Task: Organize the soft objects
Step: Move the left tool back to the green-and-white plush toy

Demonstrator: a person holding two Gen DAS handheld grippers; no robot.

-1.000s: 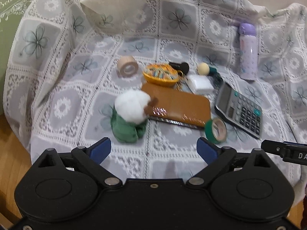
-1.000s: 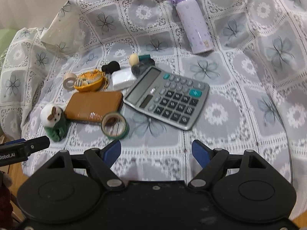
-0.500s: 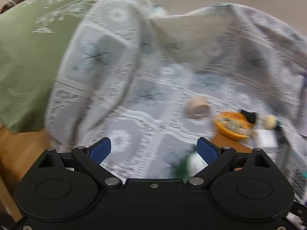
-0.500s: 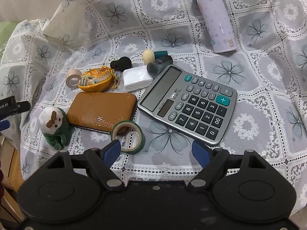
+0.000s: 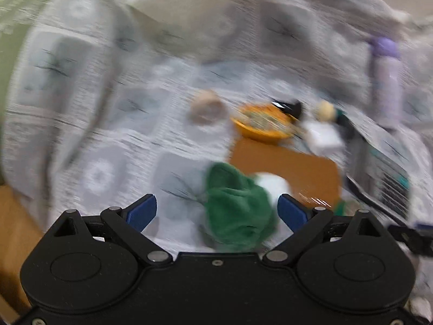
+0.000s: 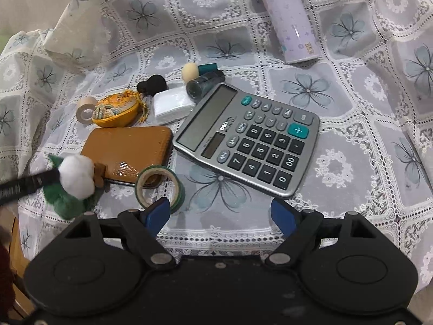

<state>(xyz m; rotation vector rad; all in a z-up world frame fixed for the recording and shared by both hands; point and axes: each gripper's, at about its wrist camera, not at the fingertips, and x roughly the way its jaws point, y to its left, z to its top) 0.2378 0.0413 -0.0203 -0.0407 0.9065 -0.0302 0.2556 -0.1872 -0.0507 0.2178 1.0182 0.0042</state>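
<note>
A small plush toy (image 5: pixel 238 205) with a white head and green body lies on the lace cloth beside a brown case (image 5: pixel 286 168). My left gripper (image 5: pixel 216 212) is open, and the toy sits between its blue fingertips; this view is blurred. In the right wrist view the toy (image 6: pixel 75 181) is at the left with a left gripper finger (image 6: pixel 29 184) against it. My right gripper (image 6: pixel 220 214) is open and empty, low over the cloth in front of a green tape roll (image 6: pixel 159 187) and a grey calculator (image 6: pixel 249 138).
On the lace-covered table (image 6: pixel 351 140) lie an orange pouch (image 6: pixel 116 109), a beige tape roll (image 6: pixel 86 109), a white pad (image 6: pixel 173 104), a black sponge (image 6: pixel 153 84), a makeup puff (image 6: pixel 199 70) and a purple bottle (image 6: pixel 289 19). The table's left edge drops to wood floor (image 5: pixel 13 230).
My left gripper swung back right and down, so the plush toy now sits between its open fingers. My right gripper moved a little forward and closer to the calculator.
</note>
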